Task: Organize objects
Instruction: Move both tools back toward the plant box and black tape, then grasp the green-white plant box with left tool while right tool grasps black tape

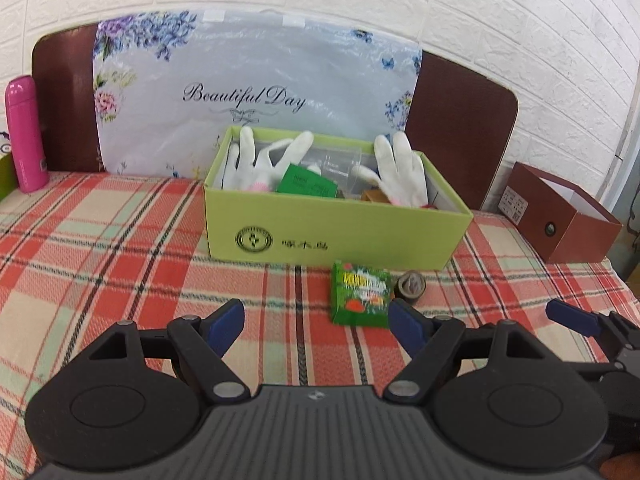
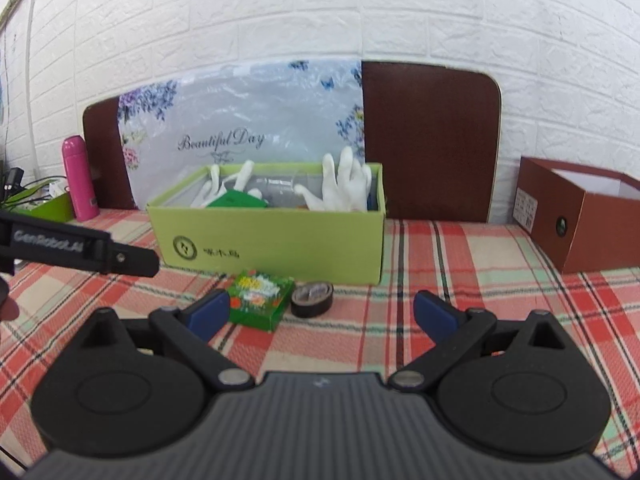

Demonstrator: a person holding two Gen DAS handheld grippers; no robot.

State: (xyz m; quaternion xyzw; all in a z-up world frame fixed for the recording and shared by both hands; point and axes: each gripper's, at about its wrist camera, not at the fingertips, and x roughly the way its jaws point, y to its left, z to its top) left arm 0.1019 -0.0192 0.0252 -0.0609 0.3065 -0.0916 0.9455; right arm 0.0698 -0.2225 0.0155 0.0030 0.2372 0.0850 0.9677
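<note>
Here the green packet [image 1: 361,297] lies just beyond the left tongs [image 1: 316,322]

Both wrist cams sit low over the plaid-cloth surface [image 1: 100,240], tilted down, facing the open light-green cardboard box [image 1: 332,232] at close range. Right cam sits right of it; both share box and wall.

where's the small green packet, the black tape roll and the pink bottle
small green packet [image 1: 360,294]: left wrist view, middle of its printed top face
black tape roll [image 2: 312,299]: right wrist view, on its outer black band
pink bottle [image 1: 25,136]: left wrist view, middle of its body
</note>
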